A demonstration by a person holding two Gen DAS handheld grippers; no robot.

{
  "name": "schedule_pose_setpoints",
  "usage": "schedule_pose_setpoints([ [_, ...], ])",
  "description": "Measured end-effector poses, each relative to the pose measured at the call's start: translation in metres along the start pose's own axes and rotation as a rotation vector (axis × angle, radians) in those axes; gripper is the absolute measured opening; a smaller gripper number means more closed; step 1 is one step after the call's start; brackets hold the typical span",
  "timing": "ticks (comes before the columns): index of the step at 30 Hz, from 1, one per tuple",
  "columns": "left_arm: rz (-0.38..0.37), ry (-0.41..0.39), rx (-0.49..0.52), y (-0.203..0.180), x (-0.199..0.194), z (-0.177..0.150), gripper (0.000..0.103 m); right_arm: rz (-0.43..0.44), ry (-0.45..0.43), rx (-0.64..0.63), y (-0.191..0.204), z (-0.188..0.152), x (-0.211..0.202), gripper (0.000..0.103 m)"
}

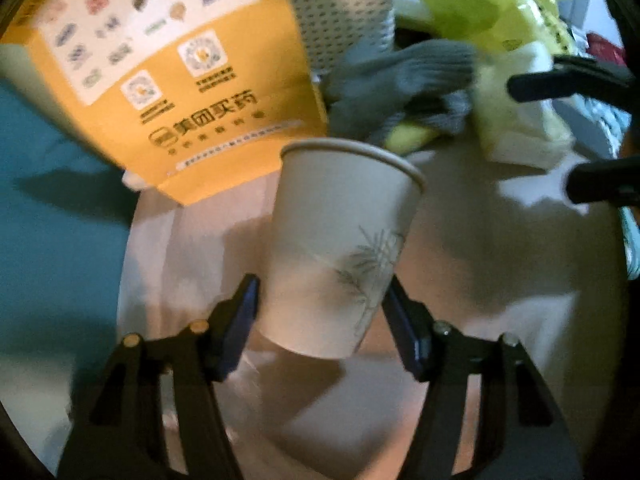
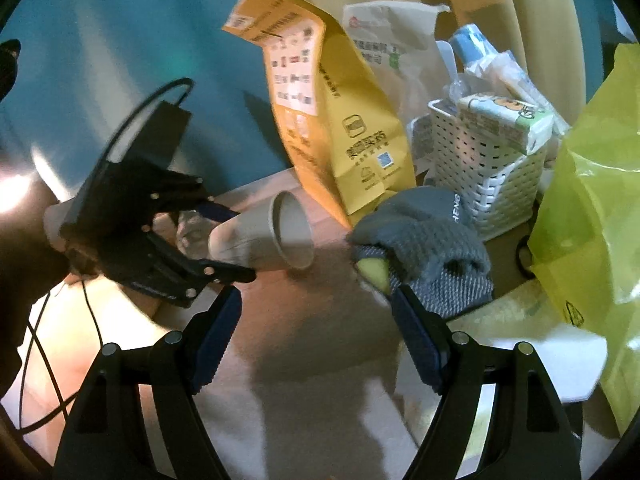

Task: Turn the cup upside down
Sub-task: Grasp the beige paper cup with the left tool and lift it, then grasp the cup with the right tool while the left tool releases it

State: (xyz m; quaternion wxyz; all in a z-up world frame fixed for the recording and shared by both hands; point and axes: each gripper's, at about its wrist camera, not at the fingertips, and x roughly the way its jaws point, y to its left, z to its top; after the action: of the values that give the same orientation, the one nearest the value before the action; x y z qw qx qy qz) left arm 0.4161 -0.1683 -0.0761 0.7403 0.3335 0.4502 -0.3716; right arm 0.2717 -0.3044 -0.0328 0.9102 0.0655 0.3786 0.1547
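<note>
A white paper cup (image 1: 340,248) with a grey bamboo print sits between the fingers of my left gripper (image 1: 320,304), which is shut on its lower half. In the right wrist view the cup (image 2: 264,240) is tipped on its side above the table, its open mouth facing the camera, held by the left gripper (image 2: 228,240). My right gripper (image 2: 316,316) is open and empty, low over the table to the right of the cup; its two fingers (image 1: 560,84) show at the right edge of the left wrist view.
A yellow paper bag (image 2: 340,128) stands behind the cup. A grey knit glove (image 2: 424,248) lies to the right over a yellow thing. A white basket (image 2: 488,176) with packets and a lime plastic bag (image 2: 592,200) crowd the right. The light wooden table (image 2: 320,360) lies below.
</note>
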Motion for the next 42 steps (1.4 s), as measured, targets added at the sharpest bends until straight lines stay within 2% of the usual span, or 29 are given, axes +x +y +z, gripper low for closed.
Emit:
schedule_pose_setpoints([
  [7,0.018,0.005,-0.106,-0.080,-0.064,-0.065,0.063,0.057,0.047,-0.088,0.032,-0.034,-0.032,0.080],
  [11,0.019,0.006,-0.231,-0.131,-0.092,-0.108,0.063,0.106,0.074,-0.123,0.059,-0.062,-0.051,0.080],
  [16,0.041,0.013,-0.363,-0.181,-0.110,-0.174,0.063,0.180,0.119,-0.151,0.099,-0.106,-0.071,0.080],
  [20,0.067,0.035,-0.404,-0.208,-0.115,-0.217,0.063,0.228,0.153,-0.191,0.136,-0.138,-0.078,0.080],
  [23,0.113,0.067,-0.415,-0.218,-0.113,-0.237,0.063,0.248,0.174,-0.216,0.160,-0.157,-0.080,0.080],
  [27,0.121,0.059,-0.410,-0.228,-0.119,-0.254,0.064,0.262,0.189,-0.225,0.185,-0.172,-0.079,0.080],
  [37,0.146,0.048,-0.452,-0.224,-0.121,-0.269,0.064,0.214,0.200,-0.272,0.201,-0.171,-0.077,0.080],
  [39,0.157,0.037,-0.474,-0.223,-0.125,-0.273,0.065,0.212,0.203,-0.319,0.204,-0.167,-0.076,0.080],
  [42,0.152,-0.012,-0.573,-0.226,-0.142,-0.289,0.065,0.226,0.207,-0.467,0.217,-0.161,-0.075,0.080],
])
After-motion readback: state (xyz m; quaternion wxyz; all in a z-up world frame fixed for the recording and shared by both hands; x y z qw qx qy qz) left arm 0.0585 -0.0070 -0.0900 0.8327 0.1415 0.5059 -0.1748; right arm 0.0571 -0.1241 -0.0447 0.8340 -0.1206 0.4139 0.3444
